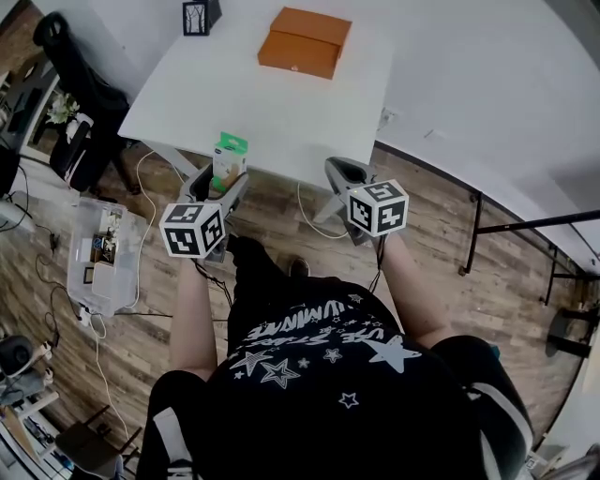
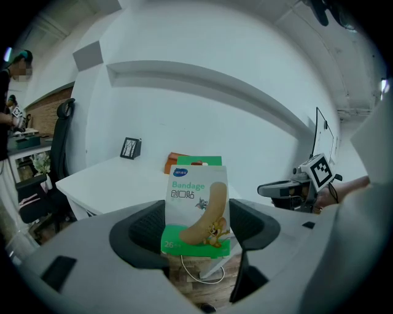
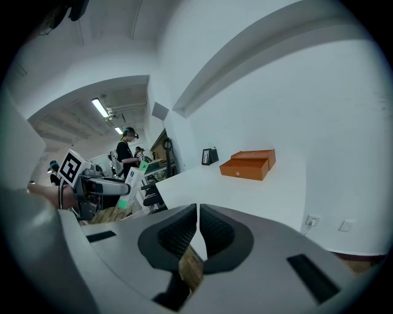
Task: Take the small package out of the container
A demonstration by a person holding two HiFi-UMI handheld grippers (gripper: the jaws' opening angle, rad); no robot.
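Two hand-held grippers hang side by side in front of the near edge of the white table [image 1: 234, 103], over the wooden floor [image 1: 441, 234]. The left gripper [image 2: 195, 225] pinches the small package [image 2: 196, 205] by its lower part, one dark ribbed pad against each side, so the package stands upright between the jaws with its printed face turned back toward the gripper's camera. That face reads "Bandage" and carries a cartoon plaster above a green band. The package is clear of the table, held in the air just ahead of the left gripper. The orange container [image 1: 305, 41] sits well beyond both grippers on the far part of the table; from the left gripper it shows only as an orange sliver behind the package's top. A small black frame [image 1: 197, 17] stands farther off still, to the left of the container. The right gripper [image 3: 198, 232] has its two pads pressed together with nothing between them, and it points toward the table with the container ahead and to its right. Off to its left it sees the left gripper with the package. A black office chair [image 1: 75, 84] stands to the left of the left gripper.
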